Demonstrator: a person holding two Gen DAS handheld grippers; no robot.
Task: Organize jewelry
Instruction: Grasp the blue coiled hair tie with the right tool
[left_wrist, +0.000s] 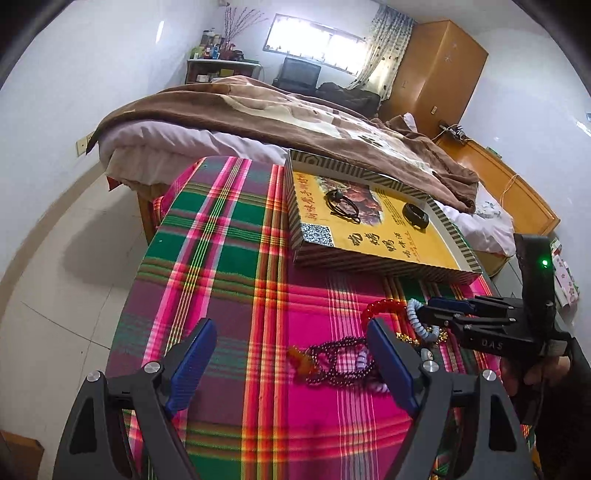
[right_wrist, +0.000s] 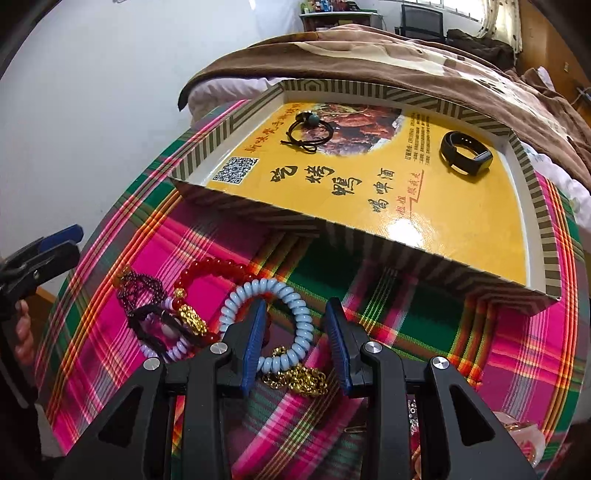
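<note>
A pile of jewelry lies on the plaid cloth: a red bead bracelet, a dark purple bead string, a light blue coil bracelet, a gold chain and a lilac coil band. My left gripper stands open over the cloth, the purple beads lying near its right finger. My right gripper hovers open over the pile, the blue coil's right arc lying between its pads without touching them. The yellow box tray beyond holds a black hair tie and a black wristband.
The cloth-covered table ends at the left over a tiled floor. A bed with a brown blanket stands right behind the tray. The right gripper shows at the right of the left wrist view; a hand holds the left gripper.
</note>
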